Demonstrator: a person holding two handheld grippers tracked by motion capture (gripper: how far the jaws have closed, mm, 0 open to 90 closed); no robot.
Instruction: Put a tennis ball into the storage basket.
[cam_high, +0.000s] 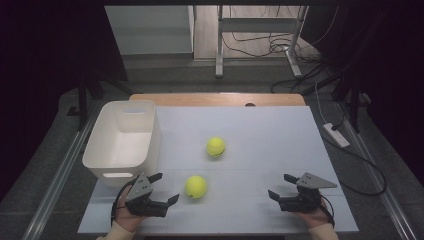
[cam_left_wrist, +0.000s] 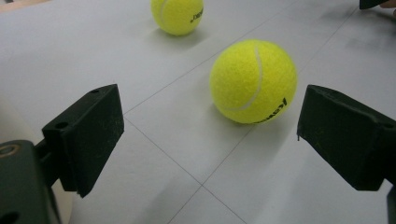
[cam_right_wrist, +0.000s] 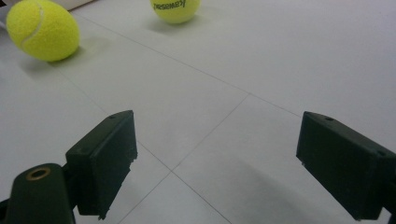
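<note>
Two yellow tennis balls lie on the white table sheet (cam_high: 260, 145). The near ball (cam_high: 196, 186) (cam_left_wrist: 253, 81) (cam_right_wrist: 43, 30) rests just right of my left gripper (cam_high: 166, 187) (cam_left_wrist: 208, 135), which stands open with the ball a little beyond its jaws and untouched. The far ball (cam_high: 216, 147) (cam_left_wrist: 177, 15) (cam_right_wrist: 175, 9) sits nearer the table's middle. At the front right my right gripper (cam_high: 281, 187) (cam_right_wrist: 217, 163) is open over bare sheet, nothing between its jaws. A hand holds each gripper at the table's front edge.
A white plastic bin (cam_high: 122, 140) stands at the table's left, just behind my left gripper. A wooden board edge (cam_high: 217, 99) runs along the back. Cables and a power strip (cam_high: 336, 134) lie on the floor to the right.
</note>
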